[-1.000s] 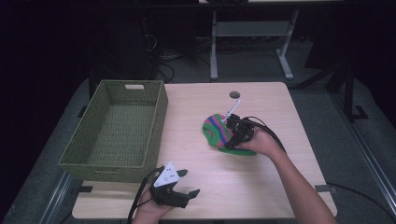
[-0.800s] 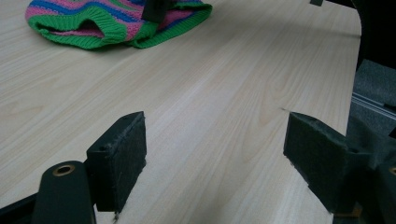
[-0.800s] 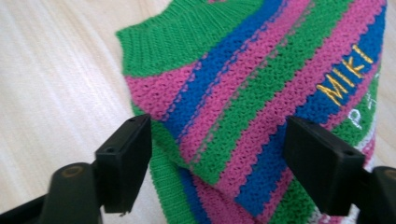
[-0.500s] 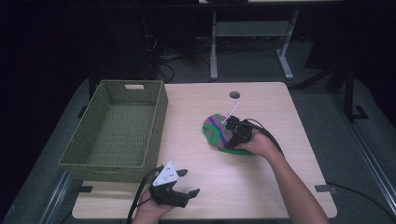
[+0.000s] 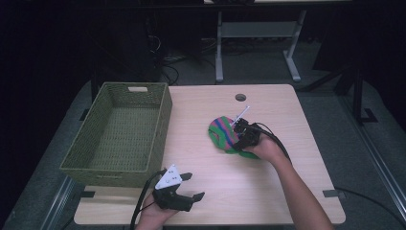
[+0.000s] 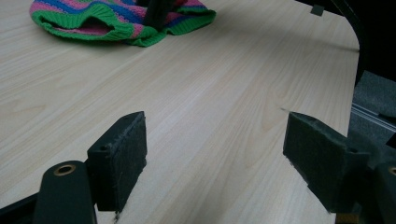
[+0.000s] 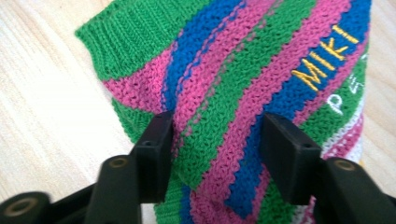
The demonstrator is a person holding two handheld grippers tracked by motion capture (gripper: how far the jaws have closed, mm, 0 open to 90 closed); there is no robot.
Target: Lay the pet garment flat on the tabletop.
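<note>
The counter (image 6: 224,93) is pale wood with fine straight grain and a smooth, faintly shiny finish. The striped hat (image 7: 243,93) is coarse knitted yarn, ribbed along its green edge, with stitched yellow letters. The basket (image 5: 119,129) looks like woven wicker, matt and rough, though it is too far off to be sure. The right hand-held gripper (image 7: 215,149) carries matt black pads (image 7: 156,149).

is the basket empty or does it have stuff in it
Empty. The high view shows the basket with its bare woven floor and nothing inside; the knit hat lies on the table.
</note>
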